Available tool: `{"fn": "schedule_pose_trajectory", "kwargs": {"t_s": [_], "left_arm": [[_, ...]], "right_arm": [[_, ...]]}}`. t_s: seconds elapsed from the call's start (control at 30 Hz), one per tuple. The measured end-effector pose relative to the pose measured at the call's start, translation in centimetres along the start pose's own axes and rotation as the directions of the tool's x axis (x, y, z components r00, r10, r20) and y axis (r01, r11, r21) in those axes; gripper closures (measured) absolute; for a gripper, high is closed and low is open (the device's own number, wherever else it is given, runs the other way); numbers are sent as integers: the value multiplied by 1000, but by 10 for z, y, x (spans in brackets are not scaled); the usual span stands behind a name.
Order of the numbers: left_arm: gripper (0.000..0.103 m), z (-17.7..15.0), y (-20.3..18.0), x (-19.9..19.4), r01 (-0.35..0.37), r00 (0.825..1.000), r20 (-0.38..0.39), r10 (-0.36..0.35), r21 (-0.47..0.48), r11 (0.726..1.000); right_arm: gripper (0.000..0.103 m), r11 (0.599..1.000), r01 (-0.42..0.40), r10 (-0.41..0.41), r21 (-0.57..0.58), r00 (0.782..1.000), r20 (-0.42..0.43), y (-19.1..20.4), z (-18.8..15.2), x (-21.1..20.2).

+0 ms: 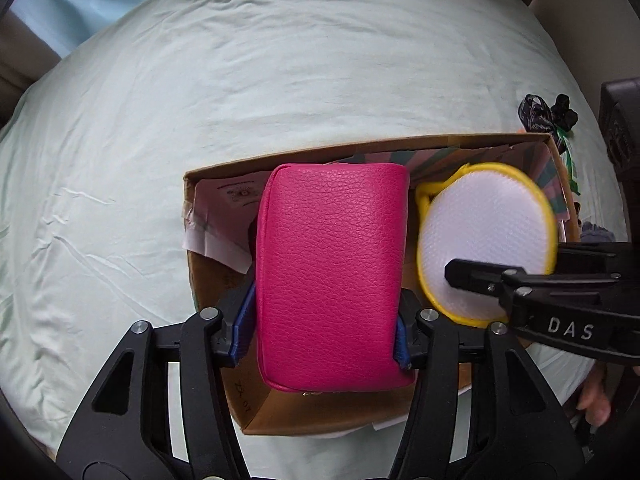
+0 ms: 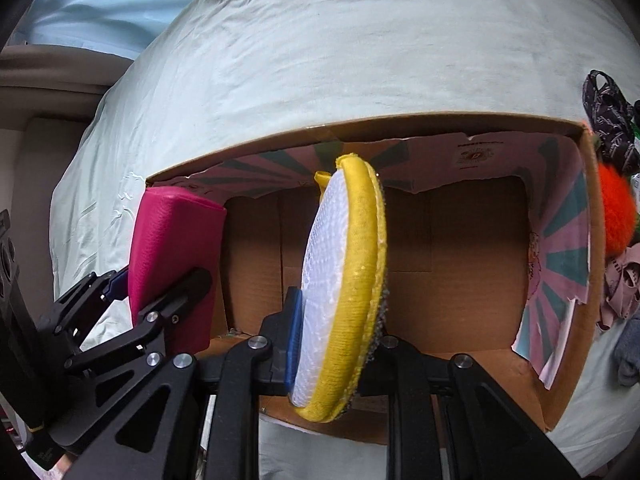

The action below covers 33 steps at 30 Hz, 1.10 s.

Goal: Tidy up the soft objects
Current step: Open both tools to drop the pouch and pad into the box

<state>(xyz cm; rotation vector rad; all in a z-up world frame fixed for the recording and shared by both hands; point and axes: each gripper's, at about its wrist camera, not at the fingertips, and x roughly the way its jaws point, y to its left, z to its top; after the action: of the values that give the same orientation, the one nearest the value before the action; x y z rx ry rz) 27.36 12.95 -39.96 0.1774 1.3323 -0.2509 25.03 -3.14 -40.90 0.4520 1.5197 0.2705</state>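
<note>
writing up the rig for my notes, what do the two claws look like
Both claws, left and right, are matte black plastic with scissor-like linkage arms, triangular cut-outs and round silver pivot pins. The fingers carry blue pads on their inner faces. In the left wrist view the right claw's body bears white letters "DAS". No cables or sleeves show.

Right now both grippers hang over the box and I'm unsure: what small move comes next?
Probably lower and release: the pink pouch in the left gripper and the yellow pad in the right gripper are inside the box, above its floor.
</note>
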Motion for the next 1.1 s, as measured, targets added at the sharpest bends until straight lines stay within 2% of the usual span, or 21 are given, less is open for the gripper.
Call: {"fn": "schedule_pose_trajectory", "kwargs": {"t_s": [0.03,0.07,0.1,0.13,0.2,0.47,0.77,0.9,1.0,1.1], "left_arm": [[38,2,2,-1,-22,1000,-1,22,-5,1000],[22,5,4,-1,-43,999,-5,43,-8,999],[9,7,7,-2,-47,999,-2,47,-11,999],[7,8,10,-5,-46,999,9,46,-16,999],[7,12,13,-8,-31,999,22,32,-25,999],[7,14,6,-15,-26,999,33,27,-24,999],[7,2,7,-48,-28,996,83,31,-43,999],[7,-10,7,-70,-32,992,117,39,-61,998],[7,-22,8,-92,-42,988,148,54,-79,996],[7,-36,9,-114,-29,982,180,48,-106,994]], "right_arm": [[59,1000,9,-9,-3,1000,-16,-2,1,4],[46,999,32,-32,-9,999,-29,-5,1,8],[26,997,73,-74,-11,997,-30,-10,1,10],[11,996,87,-87,-11,996,-31,-16,0,12],[4,998,68,-68,-4,997,-30,-26,-2,12],[4,990,109,-107,-88,994,26,-15,-7,2],[4,985,122,-110,-126,989,95,1,-18,-22],[4,975,159,-138,-156,981,139,13,-35,-38],[4,961,212,-177,-175,965,193,24,-46,-55],[4,952,230,-179,-202,954,241,33,-57,-75]]}}
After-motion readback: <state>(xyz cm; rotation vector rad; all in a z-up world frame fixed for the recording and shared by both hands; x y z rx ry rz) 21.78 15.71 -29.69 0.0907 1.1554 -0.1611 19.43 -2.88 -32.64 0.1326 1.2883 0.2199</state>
